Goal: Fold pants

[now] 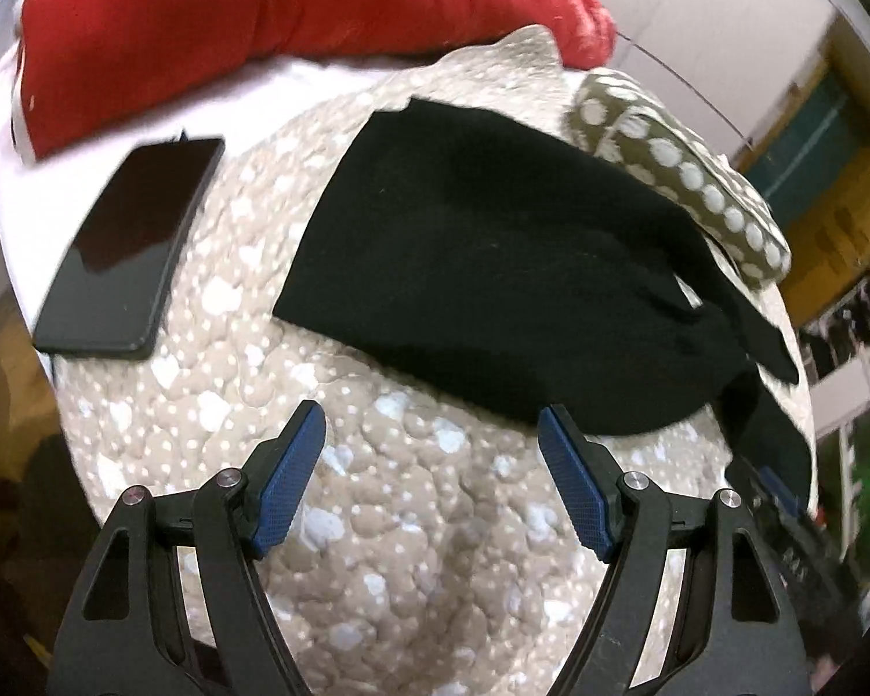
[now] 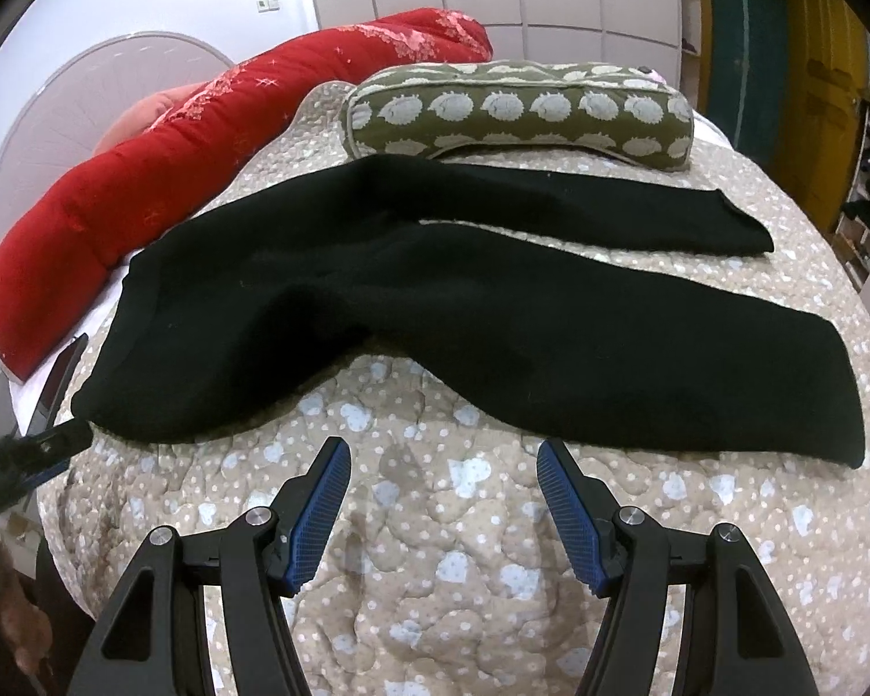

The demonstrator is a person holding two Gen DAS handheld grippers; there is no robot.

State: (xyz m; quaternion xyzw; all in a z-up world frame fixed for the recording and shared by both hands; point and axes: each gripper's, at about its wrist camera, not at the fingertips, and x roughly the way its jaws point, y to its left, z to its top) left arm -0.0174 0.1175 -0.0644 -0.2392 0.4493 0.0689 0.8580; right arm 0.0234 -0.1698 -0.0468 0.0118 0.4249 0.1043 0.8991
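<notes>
Black pants [image 2: 435,301] lie spread flat on a beige dotted quilt [image 2: 435,522], waist at the left, two legs running right and slightly apart. In the left wrist view the pants [image 1: 493,267] lie just ahead of my left gripper [image 1: 432,423], which is open and empty near the waist edge. My right gripper [image 2: 443,458] is open and empty, just short of the near leg's lower edge. The left gripper [image 2: 46,446] shows at the left edge of the right wrist view, beside the waist corner.
A black phone [image 1: 127,249] lies on white sheet left of the pants. A red bolster [image 2: 203,139] runs along the far left. An olive patterned pillow [image 2: 522,110] lies behind the pants. The bed edge drops off at the right.
</notes>
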